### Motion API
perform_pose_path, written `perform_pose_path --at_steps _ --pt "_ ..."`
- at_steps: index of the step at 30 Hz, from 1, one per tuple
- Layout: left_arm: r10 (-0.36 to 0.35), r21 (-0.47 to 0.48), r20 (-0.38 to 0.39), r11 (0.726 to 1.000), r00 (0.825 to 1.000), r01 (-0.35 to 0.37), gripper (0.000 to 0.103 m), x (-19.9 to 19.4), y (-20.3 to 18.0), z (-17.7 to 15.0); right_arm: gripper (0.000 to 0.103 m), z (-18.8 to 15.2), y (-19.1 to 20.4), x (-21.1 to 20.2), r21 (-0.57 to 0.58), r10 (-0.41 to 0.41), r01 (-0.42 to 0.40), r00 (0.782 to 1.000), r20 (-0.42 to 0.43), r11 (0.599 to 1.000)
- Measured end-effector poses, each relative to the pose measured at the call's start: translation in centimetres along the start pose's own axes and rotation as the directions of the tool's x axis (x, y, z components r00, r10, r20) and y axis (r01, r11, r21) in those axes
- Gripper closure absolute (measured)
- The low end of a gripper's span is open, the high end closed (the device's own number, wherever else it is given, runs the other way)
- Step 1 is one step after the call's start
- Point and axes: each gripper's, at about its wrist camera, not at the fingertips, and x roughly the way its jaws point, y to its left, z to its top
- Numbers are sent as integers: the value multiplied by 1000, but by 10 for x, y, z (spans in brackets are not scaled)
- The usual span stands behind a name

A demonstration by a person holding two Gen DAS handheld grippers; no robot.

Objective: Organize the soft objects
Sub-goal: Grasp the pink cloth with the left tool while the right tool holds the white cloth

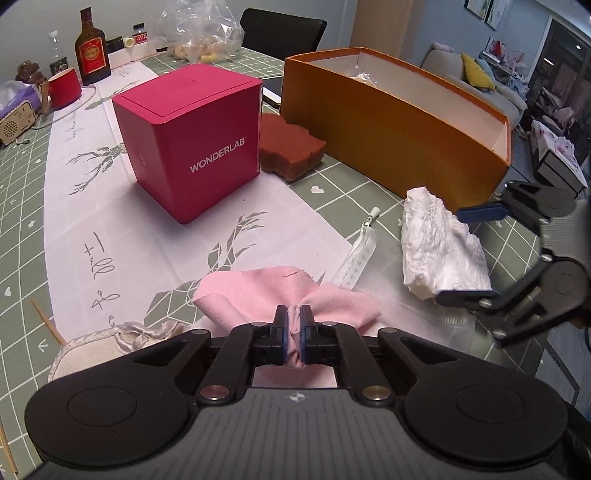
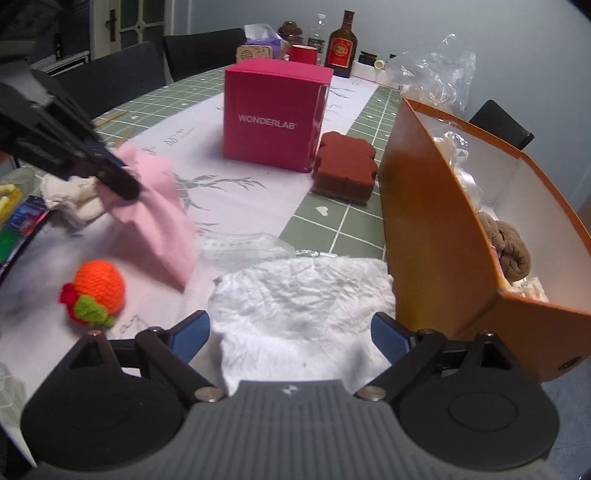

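Note:
My left gripper is shut on a pink cloth and holds it just above the table; the cloth hangs from it in the right wrist view. My right gripper is open, its fingers on either side of a crumpled white cloth that lies beside the orange box. The white cloth and the right gripper also show in the left wrist view. The orange box holds brown and cream soft items. An orange knitted toy lies near the front left.
A red WONDERLAB cube stands mid-table with a brown sponge beside it. A clear zip pouch lies between the cloths. A cream cloth lies at left. A bottle, red cup and plastic bag stand at the back.

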Motion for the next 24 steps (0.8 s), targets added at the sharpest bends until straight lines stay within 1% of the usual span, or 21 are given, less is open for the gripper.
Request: perform_pose_path --at_steps 1,3,4,5,6,7,8,9,10,12,14,15,18,24 --pt "-4 2 1 1000 1000 4 97 -1 0 -1 7 0 -2 5 11 -11 11 1000 -3 1000" --pt "-9 10 5 1000 1000 9 97 -4 -1 -4 6 1 -6 15 51 -22 23 1000 -18 998" --pt "-12 12 7 1000 1000 12 97 -5 -1 -5 9 1 -8 20 71 -8 10 999 -34 997" --pt "-14 14 9 1000 1000 14 97 -6 -1 -6 13 -1 -10 23 87 6 -2 999 -48 996" --pt "-16 15 13 1000 1000 15 97 -8 -2 -7 32 -3 -12 25 106 19 -13 998 -57 994" --pt "-17 15 17 1000 1000 16 97 -11 -2 -7 41 -5 -14 26 125 28 -20 998 -61 992" --pt "-17 13 20 1000 1000 17 97 -12 -1 -8 46 -6 -14 23 138 29 -22 998 -50 990" --pt "-17 10 23 1000 1000 16 97 -13 0 -8 58 -6 -16 21 146 27 -19 998 -48 989" --pt "-16 8 26 1000 1000 16 97 -14 1 -8 63 -6 -17 17 159 25 -17 999 -44 987" --pt "-14 4 31 1000 999 14 97 -16 1 -9 64 -6 -21 7 186 41 -36 999 -23 982" --pt "-12 4 36 1000 999 12 97 -17 1 -8 70 -5 -23 -6 192 49 -49 999 3 980" --pt "-12 4 41 1000 999 11 97 -18 0 -7 75 -5 -23 -12 192 53 -54 999 12 980" --pt "-12 9 65 1000 998 12 97 -23 -4 -4 80 -5 -25 -30 194 68 -75 997 45 978" --pt "-23 25 109 999 994 21 97 -35 -17 7 81 -2 -28 -63 175 88 -105 991 100 979"
